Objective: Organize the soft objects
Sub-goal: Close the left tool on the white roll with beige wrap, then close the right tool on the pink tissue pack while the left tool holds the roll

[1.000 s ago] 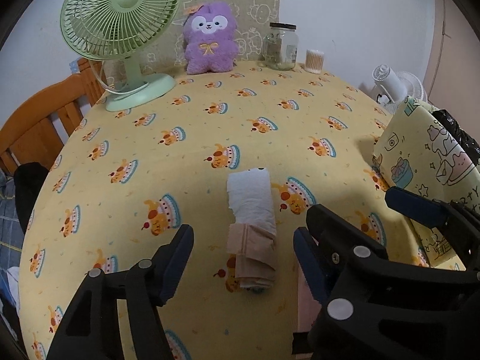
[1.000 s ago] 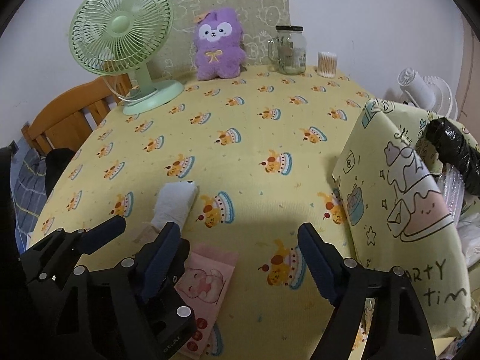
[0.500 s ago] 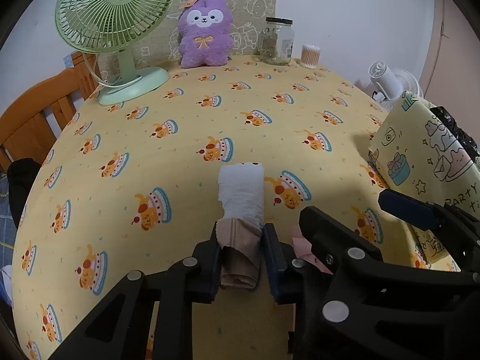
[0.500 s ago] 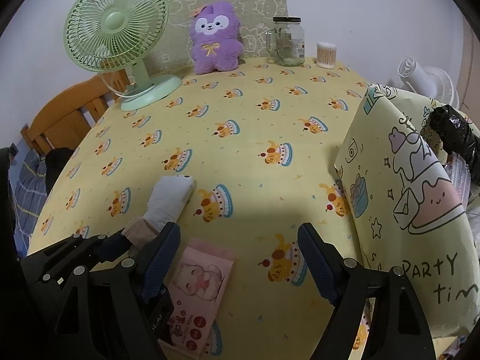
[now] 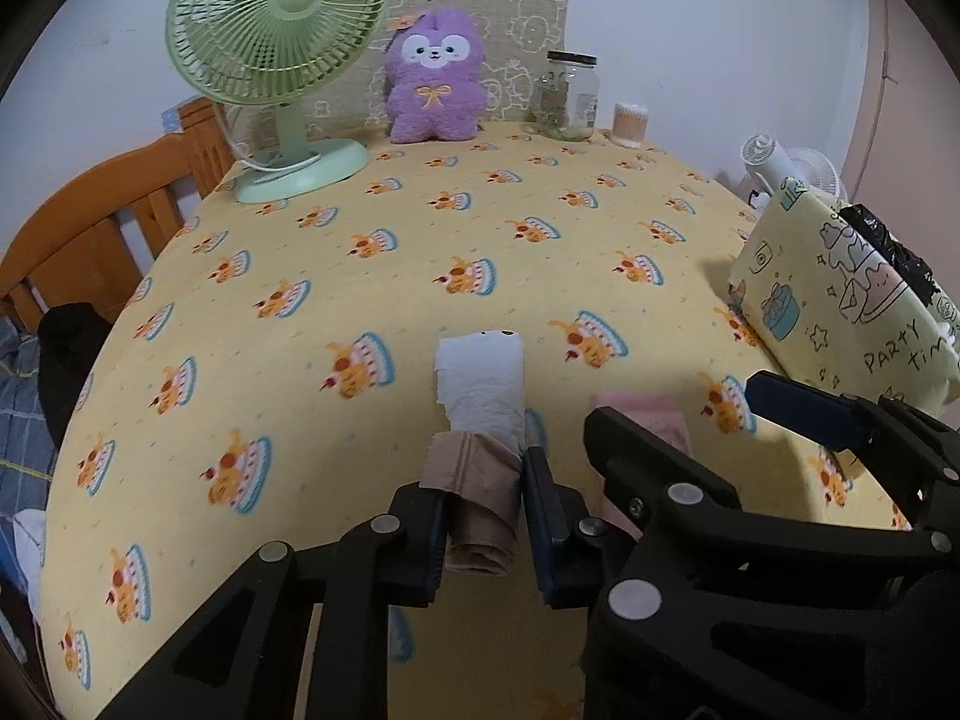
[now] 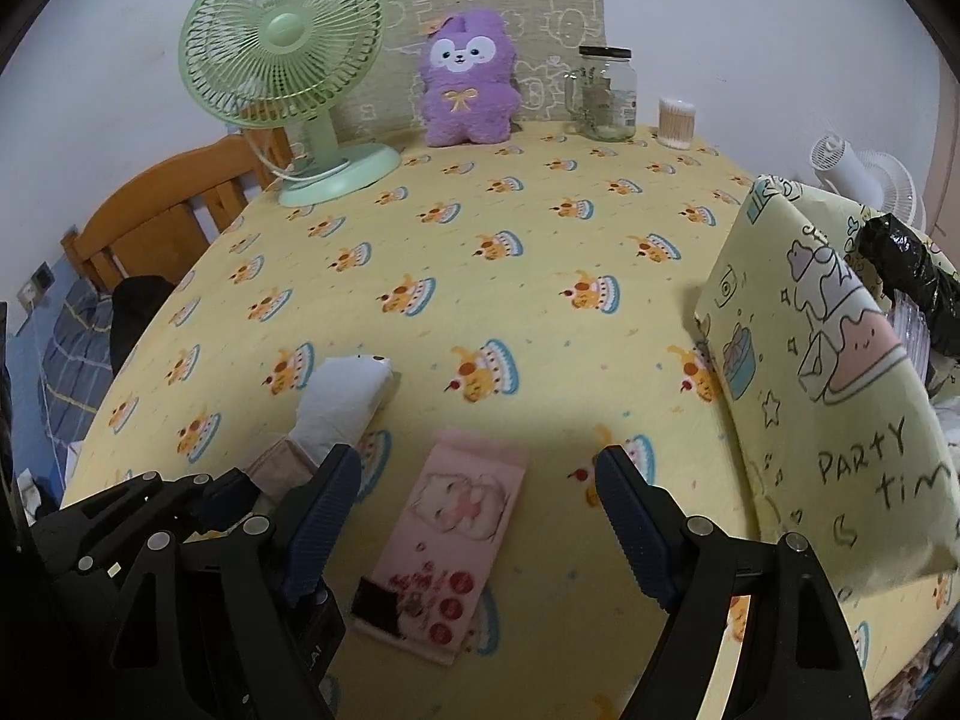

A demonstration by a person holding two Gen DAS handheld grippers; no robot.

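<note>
Nearest the left wrist camera, the left tool (image 5: pixel 483 516) is clamped narrow on the beige end of a rolled pair of socks (image 5: pixel 480 438), its two dark pads pressing the roll from either side. The roll is a soft cylinder of knit cloth, beige at the near end and white at the far end, with a small dark mark on the white tip. Its long axis runs straight away from the tool toward the far edge of the table (image 5: pixel 420 228); the white end rests on the cloth, and whether the gripped end is raised cannot be told.

The right tool (image 6: pixel 480 492) stands wide with nothing between its ribbed blue pads. It hangs above a flat pink packet (image 6: pixel 456 528) printed with a cartoon animal and red dots, which lies just right of the sock roll, its length also running near to far.

To the right, a yellow fabric bag (image 6: pixel 828 396) with doodles and the words "PARTY time" stands on the table edge.

The table wears a yellow cloth patterned with cakes. At its far side stand a green plastic fan (image 5: pixel 282 60), a fluffy purple plush toy (image 5: pixel 435 78), a glass jar (image 5: pixel 567 99) with a dark lid, and a small tub of cotton swabs (image 5: pixel 630 123).
</note>
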